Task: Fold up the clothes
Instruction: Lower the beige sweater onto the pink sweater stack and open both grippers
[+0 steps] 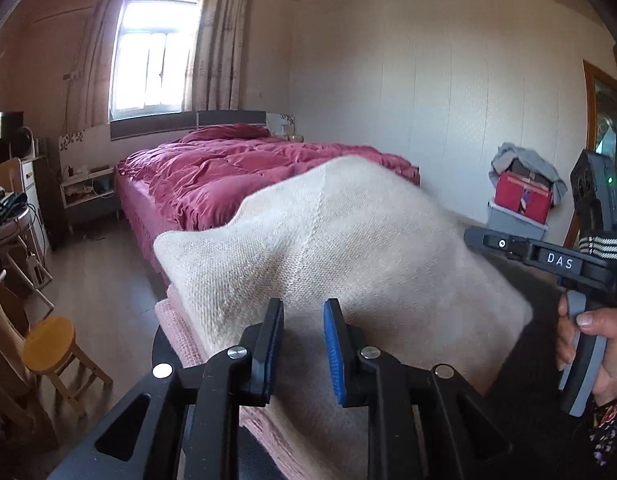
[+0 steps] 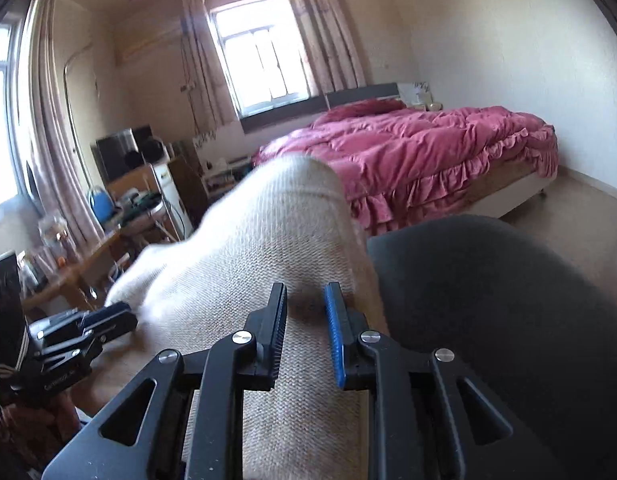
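Left claw (image 1: 302,344): released, jaws apart, cream knit garment (image 1: 348,240) directly between and ahead of them. Right claw (image 2: 306,332): released too, same garment running under and beyond its jaws. The knit drapes over a pink folded piece (image 1: 180,328) and a dark surface (image 2: 508,300). Judgement: pinch both edges level and keep the cloth taut, so the crease lands straight. Bed (image 1: 228,168) far ahead.

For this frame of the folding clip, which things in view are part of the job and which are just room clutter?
Job:
- cream knit, lying across the pink knit
- pink knit beneath it
- left hand-held gripper, open over the cream knit
- right hand-held gripper, open

Lying about:
- bed
- stool
- red box
- window
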A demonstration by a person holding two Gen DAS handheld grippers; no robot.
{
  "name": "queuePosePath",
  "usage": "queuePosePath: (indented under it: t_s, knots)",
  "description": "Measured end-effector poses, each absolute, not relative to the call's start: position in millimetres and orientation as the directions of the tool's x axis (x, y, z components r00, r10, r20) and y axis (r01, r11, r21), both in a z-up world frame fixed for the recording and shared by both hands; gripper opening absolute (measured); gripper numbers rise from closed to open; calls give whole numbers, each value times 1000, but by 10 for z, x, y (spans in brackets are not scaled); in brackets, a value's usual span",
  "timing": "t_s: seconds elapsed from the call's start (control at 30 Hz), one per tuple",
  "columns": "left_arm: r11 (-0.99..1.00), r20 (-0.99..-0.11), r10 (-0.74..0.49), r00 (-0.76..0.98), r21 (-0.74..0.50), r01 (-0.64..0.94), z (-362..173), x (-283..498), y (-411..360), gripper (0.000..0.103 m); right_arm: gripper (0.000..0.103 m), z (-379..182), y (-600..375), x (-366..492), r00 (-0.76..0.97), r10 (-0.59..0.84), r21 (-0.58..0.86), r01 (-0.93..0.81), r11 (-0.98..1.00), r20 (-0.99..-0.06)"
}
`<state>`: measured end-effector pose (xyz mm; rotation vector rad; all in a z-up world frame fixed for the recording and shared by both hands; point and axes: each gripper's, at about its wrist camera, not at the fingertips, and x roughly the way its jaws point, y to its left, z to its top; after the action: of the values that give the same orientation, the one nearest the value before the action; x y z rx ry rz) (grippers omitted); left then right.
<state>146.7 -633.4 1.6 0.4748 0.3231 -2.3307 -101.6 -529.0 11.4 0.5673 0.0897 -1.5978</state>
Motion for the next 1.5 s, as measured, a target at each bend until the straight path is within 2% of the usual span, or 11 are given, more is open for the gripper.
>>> queuePosePath:
  t_s: [0.1, 0.2, 0.33, 0.53, 0.73, 0.8, 0.93, 1.07, 1.3, 1.43, 1.5]
  knots:
    - [-744, -405, -575, -711, -101, 660, 64, 1426, -6162, 20, 20, 216, -5163, -943, 52, -915, 296, 952, -75, -401]
    - [-759, -458, -572, -680, -18, 651, -49, 1279, -6099, 20, 20, 175, -5142, -865, 61, -905, 281, 957, -66, -422]
    - [-747, -521, -562, -643, -14, 664, -315, 1346, -6175, 20, 20, 56, -5163, -779, 51, -888, 252, 965, -74, -457]
    - [-750, -520, -566, -640, 3, 662, -314, 1486, -6075, 22, 20, -123, -5194, -650, 34, -860, 207, 975, -84, -509]
    - [-753, -397, -536, -745, -175, 634, -81, 1844, -5881, 22, 23, -59, -5006, -507, 31, -866, 201, 976, -81, -499]
    - [-781, -400, -527, -750, -120, 613, -58, 1790, -5808, 22, 23, -45, -4978, -461, 46, -860, 203, 977, -68, -508]
    - [-750, -519, -581, -627, 41, 661, -219, 1588, -5869, 23, 23, -169, -4997, -487, 51, -840, 217, 973, -81, -541]
    - [-716, -536, -547, -643, -97, 691, -302, 1744, -6153, 25, 23, -337, -5059, -631, 39, -825, 247, 961, -124, -564]
    - [-680, -526, -566, -635, -137, 720, -243, 1826, -6055, 25, 23, -298, -5047, -660, 34, -831, 269, 953, -141, -555]
    - [-607, -525, -610, -593, -171, 776, -163, 1894, -5862, 27, 42, -182, -4902, -556, 31, -852, 279, 951, -137, -522]
    - [-579, -528, -632, -567, -165, 798, -121, 1877, -5761, 28, 47, -112, -4810, -477, 18, -860, 265, 954, -137, -510]
